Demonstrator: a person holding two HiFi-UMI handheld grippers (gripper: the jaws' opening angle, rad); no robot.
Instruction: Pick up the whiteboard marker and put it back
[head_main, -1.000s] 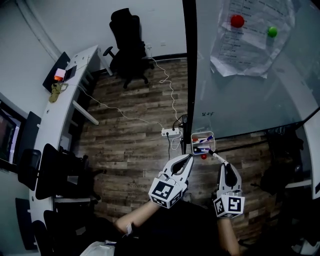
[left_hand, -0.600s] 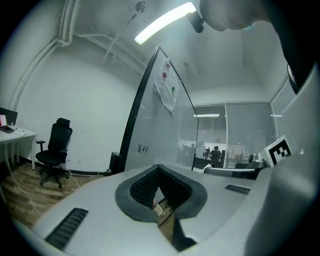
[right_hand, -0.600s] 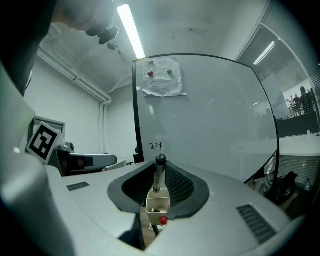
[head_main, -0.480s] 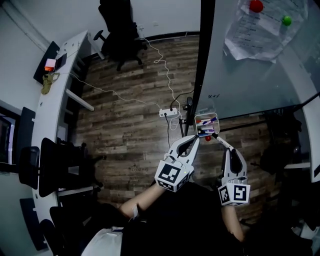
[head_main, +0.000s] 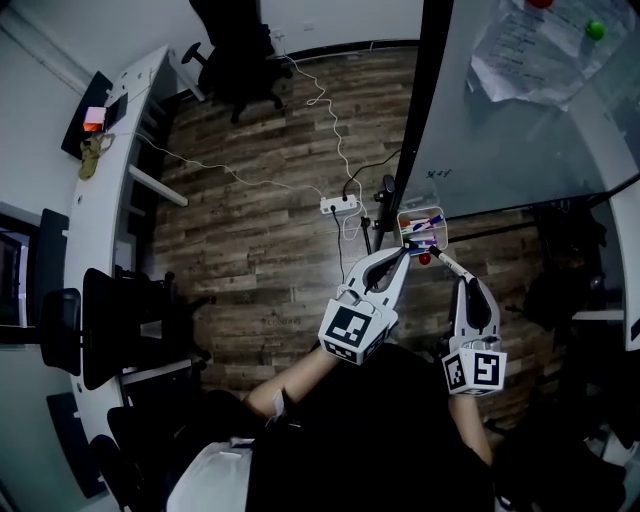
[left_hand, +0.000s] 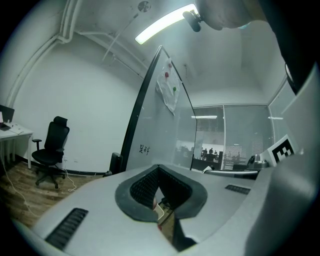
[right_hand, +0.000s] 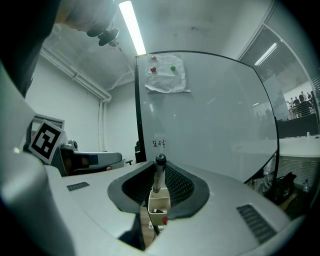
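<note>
An office: whiteboard (head_main: 520, 150), curved desk (head_main: 95, 230), swivel chair (head_main: 235, 45) (wood-plank floor (head_main: 270, 220)).

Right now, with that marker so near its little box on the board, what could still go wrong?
1. The marker holder already has other markers in it, so the whiteboard marker could catch on them or the rim and drop to the wooden floor.
2. The right gripper pinches the marker near one end, so it may swivel if pushed.
3. The left gripper, shut and empty, hangs right beside the holder and could knock it.
</note>
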